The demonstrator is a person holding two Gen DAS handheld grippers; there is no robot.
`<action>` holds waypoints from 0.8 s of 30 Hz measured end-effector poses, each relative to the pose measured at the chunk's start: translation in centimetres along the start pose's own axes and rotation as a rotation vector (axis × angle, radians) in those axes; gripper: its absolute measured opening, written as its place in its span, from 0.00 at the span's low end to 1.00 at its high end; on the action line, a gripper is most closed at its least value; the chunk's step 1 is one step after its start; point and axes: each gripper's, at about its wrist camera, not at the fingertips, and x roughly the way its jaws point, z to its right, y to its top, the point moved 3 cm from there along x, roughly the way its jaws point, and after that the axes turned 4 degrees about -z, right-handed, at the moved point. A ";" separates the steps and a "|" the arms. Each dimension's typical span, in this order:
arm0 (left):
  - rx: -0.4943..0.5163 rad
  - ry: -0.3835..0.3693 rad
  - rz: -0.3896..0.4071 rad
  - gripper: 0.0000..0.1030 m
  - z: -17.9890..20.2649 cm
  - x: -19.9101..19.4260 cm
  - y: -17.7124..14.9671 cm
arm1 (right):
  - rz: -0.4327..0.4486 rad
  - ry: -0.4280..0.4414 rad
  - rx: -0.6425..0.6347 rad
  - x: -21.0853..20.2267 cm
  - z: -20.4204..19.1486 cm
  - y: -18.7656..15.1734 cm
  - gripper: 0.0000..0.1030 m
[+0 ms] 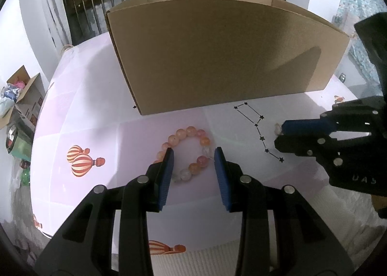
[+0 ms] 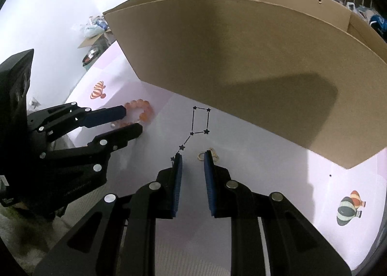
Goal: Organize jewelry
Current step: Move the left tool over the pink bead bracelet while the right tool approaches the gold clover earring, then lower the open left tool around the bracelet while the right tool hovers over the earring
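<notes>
Two tongs lowered over jewelry on the bench (image 1: 101,111), cardboard box (image 1: 217,58) behind.

The left tongs (image 1: 193,152) stand apart, straddling the pink bead bracelet (image 1: 186,152) without pressing it; best to sink lower, then close across one side of the loop. The right tongs (image 2: 192,157) are narrowly apart with nothing between them, small gold rings (image 2: 208,155) just beyond the tips, so they should shift forward. Only the right wrist view shows those rings; only the left shows the whole bracelet.

The cardboard box (image 1: 217,58) sits at the back of the bench (image 1: 96,131). Bead bracelet (image 1: 188,152) lies just in front of the box, small rings (image 2: 212,154) further right of the bracelet.
</notes>
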 end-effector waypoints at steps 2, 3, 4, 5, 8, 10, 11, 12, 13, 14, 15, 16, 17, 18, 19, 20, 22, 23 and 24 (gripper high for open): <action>-0.007 0.006 -0.012 0.32 0.1 0.0 0.2 | 0.018 -0.003 0.013 -0.4 0.3 0.0 0.18; -0.010 0.007 -0.016 0.32 0.1 0.0 0.4 | 0.029 -0.002 0.017 -0.7 0.4 -0.1 0.18; -0.013 0.009 -0.020 0.32 0.2 0.0 0.4 | 0.045 -0.004 0.023 -1.2 0.5 -0.1 0.18; -0.015 0.009 -0.021 0.32 0.2 0.0 0.5 | 0.062 -0.011 0.026 -1.6 0.6 -0.1 0.18; -0.019 0.011 -0.028 0.32 0.4 0.0 0.8 | 0.073 -0.031 0.034 -2.0 0.9 -0.3 0.19; -0.024 0.014 -0.034 0.32 0.5 0.0 1.0 | 0.067 -0.037 0.039 -1.7 1.1 -0.3 0.19; -0.026 0.015 -0.035 0.32 0.5 0.0 1.1 | 0.062 -0.042 0.042 -1.5 1.1 -0.4 0.19; -0.028 0.016 -0.037 0.32 0.5 0.0 1.2 | 0.053 -0.050 0.044 -1.2 1.1 -0.6 0.20; -0.029 0.017 -0.038 0.32 0.6 0.1 1.2 | 0.049 -0.050 0.045 -1.0 1.1 -0.6 0.20; -0.031 0.018 -0.039 0.32 0.6 0.1 1.3 | 0.048 -0.049 0.045 -0.9 1.0 -0.6 0.21; -0.032 0.019 -0.040 0.32 0.7 0.1 1.4 | 0.051 -0.054 0.046 -0.9 1.0 -0.7 0.21; -0.033 0.019 -0.040 0.32 0.8 0.1 1.3 | 0.054 -0.062 0.046 -0.7 0.9 -0.6 0.22; -0.035 0.019 -0.041 0.32 0.8 0.1 1.4 | 0.057 -0.070 0.044 -0.6 0.7 -0.6 0.23; -0.036 0.019 -0.042 0.32 0.9 0.1 1.5 | 0.056 -0.074 0.044 -0.4 0.6 -0.6 0.24; -0.036 0.019 -0.043 0.32 0.9 0.1 1.5 | 0.057 -0.078 0.047 -0.2 0.5 -0.6 0.24; -0.036 0.019 -0.043 0.32 0.9 0.1 1.5 | 0.066 -0.082 0.046 -0.1 0.4 -0.5 0.24; -0.037 0.018 -0.043 0.32 0.8 0.1 1.5 | 0.080 -0.103 0.026 0.1 -0.1 -0.5 0.24; -0.038 0.018 -0.043 0.32 0.9 0.1 1.6 | 0.086 -0.108 0.022 0.1 -0.3 -0.5 0.24; -0.038 0.018 -0.043 0.32 0.8 0.1 1.5 | 0.095 -0.114 0.015 0.2 -0.4 -0.5 0.24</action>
